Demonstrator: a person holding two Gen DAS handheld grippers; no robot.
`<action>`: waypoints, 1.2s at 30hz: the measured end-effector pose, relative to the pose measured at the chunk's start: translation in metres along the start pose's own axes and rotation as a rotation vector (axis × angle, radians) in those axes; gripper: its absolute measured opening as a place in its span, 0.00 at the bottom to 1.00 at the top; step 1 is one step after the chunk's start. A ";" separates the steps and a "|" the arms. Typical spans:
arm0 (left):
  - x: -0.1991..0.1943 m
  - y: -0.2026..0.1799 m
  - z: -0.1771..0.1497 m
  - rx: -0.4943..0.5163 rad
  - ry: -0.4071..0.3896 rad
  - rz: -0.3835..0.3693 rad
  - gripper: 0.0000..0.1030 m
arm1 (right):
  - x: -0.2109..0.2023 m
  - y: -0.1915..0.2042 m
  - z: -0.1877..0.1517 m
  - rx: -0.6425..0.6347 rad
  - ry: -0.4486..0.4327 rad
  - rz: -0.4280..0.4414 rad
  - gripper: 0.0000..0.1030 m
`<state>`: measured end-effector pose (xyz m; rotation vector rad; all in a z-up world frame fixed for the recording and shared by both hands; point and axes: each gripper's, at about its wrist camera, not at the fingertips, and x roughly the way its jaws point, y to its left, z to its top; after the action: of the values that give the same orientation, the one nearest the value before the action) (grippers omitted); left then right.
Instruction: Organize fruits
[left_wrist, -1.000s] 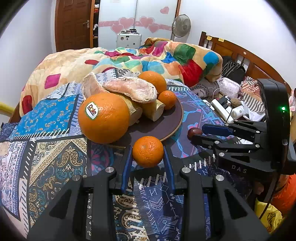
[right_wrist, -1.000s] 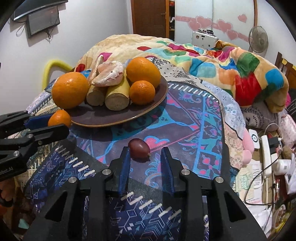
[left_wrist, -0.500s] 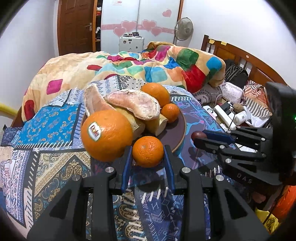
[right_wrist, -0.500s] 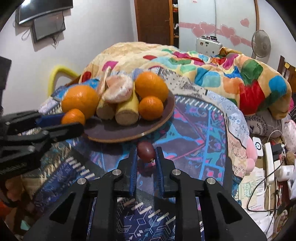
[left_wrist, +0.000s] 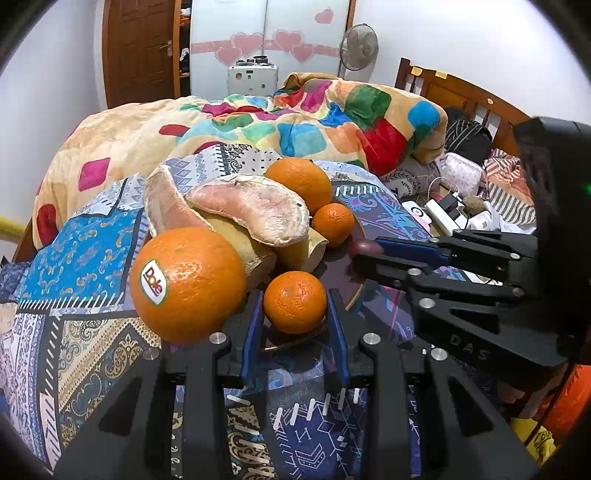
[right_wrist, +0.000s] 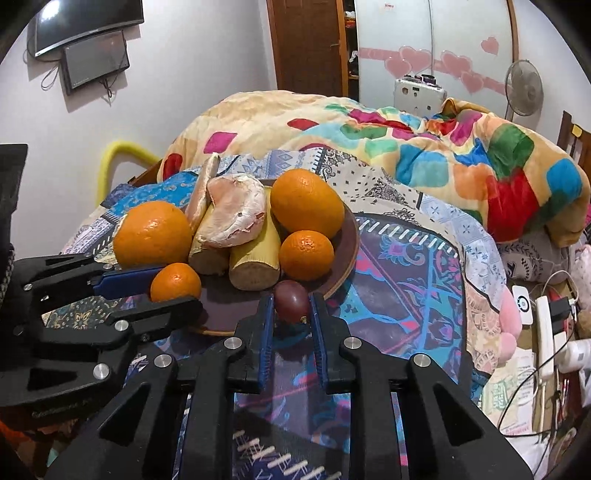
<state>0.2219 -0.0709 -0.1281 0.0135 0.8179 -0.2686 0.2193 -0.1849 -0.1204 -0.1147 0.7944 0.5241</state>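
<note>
The left gripper (left_wrist: 295, 325) grips a small orange (left_wrist: 294, 302) at the plate's (right_wrist: 347, 251) near rim; the right gripper (right_wrist: 291, 314) clamps a dark red fruit (right_wrist: 291, 301) beside it.

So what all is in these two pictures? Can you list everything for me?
plate: one, dark brown, on the patterned cloth
large oranges: two, orange, on the plate
small mandarin: one, orange, on the plate
held mandarin: one, orange, at the plate's near rim
purple fruit: one, dark purple, at the plate's edge
pomelo segments: two, pale pink, atop the cut pieces
cut yellow pieces: two, on the plate
blanket: one, multicoloured, behind
fan: one, by the wall
left gripper: black, blue pads, gripping the held mandarin
right gripper: black, blue pads, gripping the purple fruit
</note>
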 end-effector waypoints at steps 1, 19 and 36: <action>0.001 -0.001 0.000 0.006 -0.001 0.000 0.32 | 0.002 0.000 0.000 0.001 0.001 0.002 0.18; -0.015 0.005 -0.006 -0.021 -0.027 -0.014 0.36 | -0.018 0.001 0.005 0.012 -0.040 -0.034 0.33; -0.194 -0.003 -0.025 -0.047 -0.340 0.063 0.36 | -0.177 0.058 0.000 0.007 -0.377 -0.046 0.33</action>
<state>0.0763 -0.0262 -0.0045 -0.0493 0.4844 -0.1858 0.0881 -0.2066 0.0098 -0.0260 0.4242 0.4805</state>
